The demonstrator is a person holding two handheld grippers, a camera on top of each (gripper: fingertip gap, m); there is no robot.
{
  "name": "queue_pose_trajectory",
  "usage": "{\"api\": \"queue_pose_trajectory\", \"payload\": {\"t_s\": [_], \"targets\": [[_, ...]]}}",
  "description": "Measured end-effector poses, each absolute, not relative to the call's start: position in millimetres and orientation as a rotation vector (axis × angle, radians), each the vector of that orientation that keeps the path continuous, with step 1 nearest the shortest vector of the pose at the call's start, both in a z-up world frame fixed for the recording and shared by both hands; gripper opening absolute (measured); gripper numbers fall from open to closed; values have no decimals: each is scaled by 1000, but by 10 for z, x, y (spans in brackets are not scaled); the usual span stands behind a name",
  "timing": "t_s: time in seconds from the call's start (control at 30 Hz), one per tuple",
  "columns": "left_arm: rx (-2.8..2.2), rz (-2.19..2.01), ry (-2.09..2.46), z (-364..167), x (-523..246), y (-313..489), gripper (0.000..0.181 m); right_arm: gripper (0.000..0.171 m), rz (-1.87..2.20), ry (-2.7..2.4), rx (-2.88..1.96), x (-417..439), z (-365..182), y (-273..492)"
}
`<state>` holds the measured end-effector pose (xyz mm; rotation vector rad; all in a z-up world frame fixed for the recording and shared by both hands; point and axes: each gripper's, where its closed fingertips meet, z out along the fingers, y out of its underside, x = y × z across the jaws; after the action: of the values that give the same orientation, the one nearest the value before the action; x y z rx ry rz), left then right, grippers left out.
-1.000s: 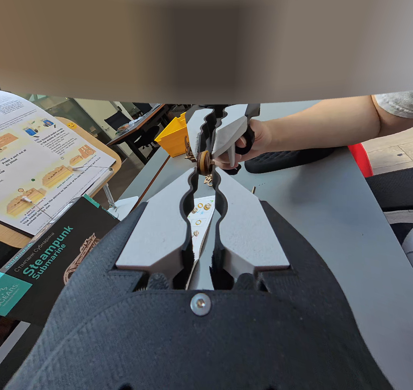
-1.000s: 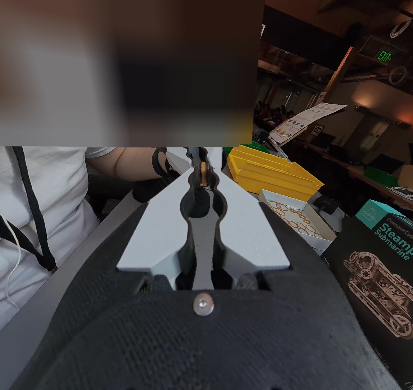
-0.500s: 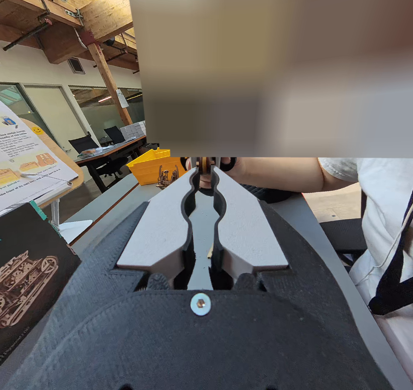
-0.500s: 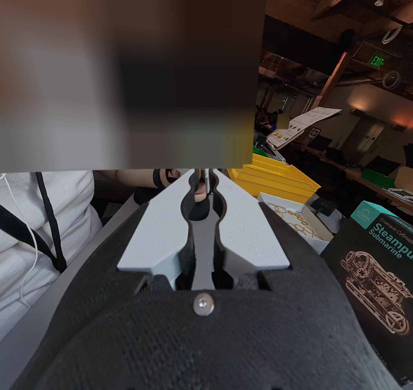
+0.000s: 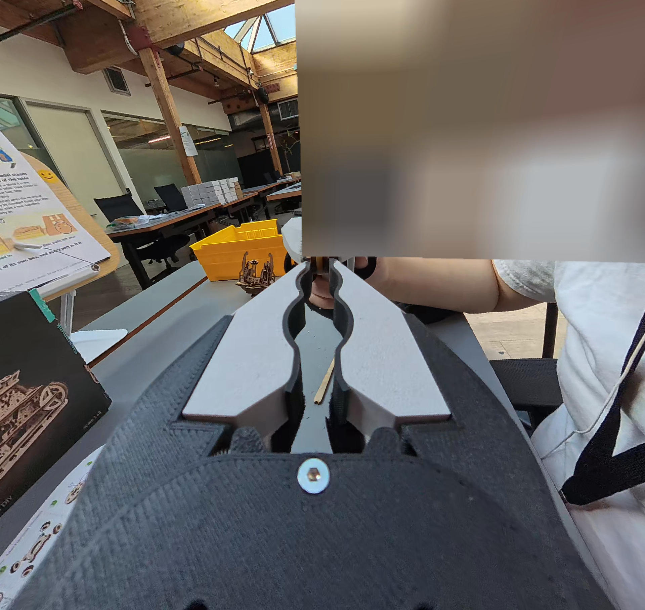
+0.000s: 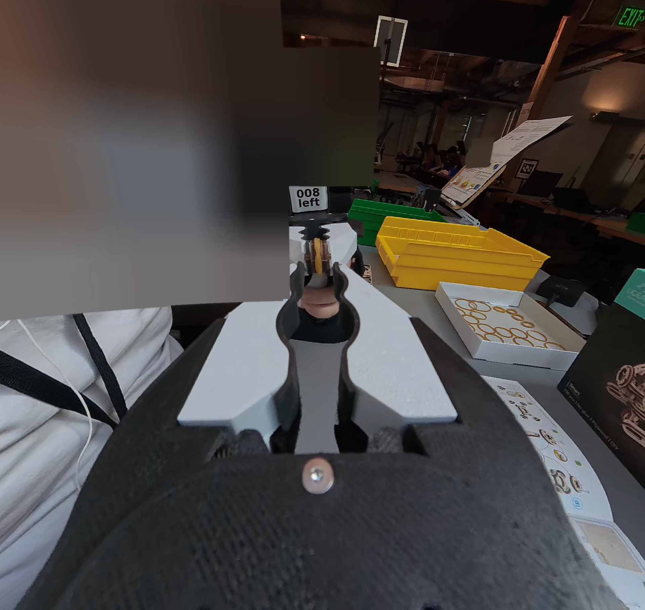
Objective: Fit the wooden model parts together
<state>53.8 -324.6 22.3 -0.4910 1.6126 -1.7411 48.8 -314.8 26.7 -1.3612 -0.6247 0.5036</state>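
Observation:
A small wooden wheel part with a yellow disc [image 5: 319, 265] sits between the tips of my left gripper [image 5: 320, 269], which is shut on it above the grey table [image 5: 174, 300]. In the right wrist view the same part [image 6: 317, 256] is held between the two grippers, which face each other tip to tip. My right gripper [image 6: 317, 272] is closed on its near edge. The left gripper's white fingers [image 6: 340, 244] clamp it from the far side. A partly built wooden model [image 5: 255, 273] stands on the table by the yellow bin.
A yellow bin [image 6: 453, 258], a green bin [image 6: 384, 209] and a white tray of rings [image 6: 502, 328] lie on the table. A black kit box [image 5: 35, 401], an instruction sheet on a stand [image 5: 35, 230], a loose wooden stick [image 5: 324, 382] and a person's torso [image 6: 69, 383] are close by. Left and right tips are no more than a few centimetres apart.
Both grippers have lifted and tilted up with the wheel part still between them. The left view has swung toward the person. The left gripper shows more fully in the right view.

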Motion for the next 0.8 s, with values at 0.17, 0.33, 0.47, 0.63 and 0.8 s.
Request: {"api": "queue_pose_trajectory", "payload": {"t_s": [0.17,0.33,0.47,0.63,0.8], "targets": [[-484,-1670,1670,141,556,-3237,7,6,463,-642,-1389,503,231,-3143],[-441,-1527,1708,109,542,-3141,25,7,277,-729,-1409,519,183,-3150],[-380,-1353,1733,62,537,-3101,20,8,9,-863,-1468,555,8,-3121],[-323,-1237,1811,-123,559,-3175,15,8,-54,-929,-1523,545,-136,-3096],[-290,-1160,1819,-176,575,-3155,10,8,-107,-951,-1545,561,-195,-3077]]}}
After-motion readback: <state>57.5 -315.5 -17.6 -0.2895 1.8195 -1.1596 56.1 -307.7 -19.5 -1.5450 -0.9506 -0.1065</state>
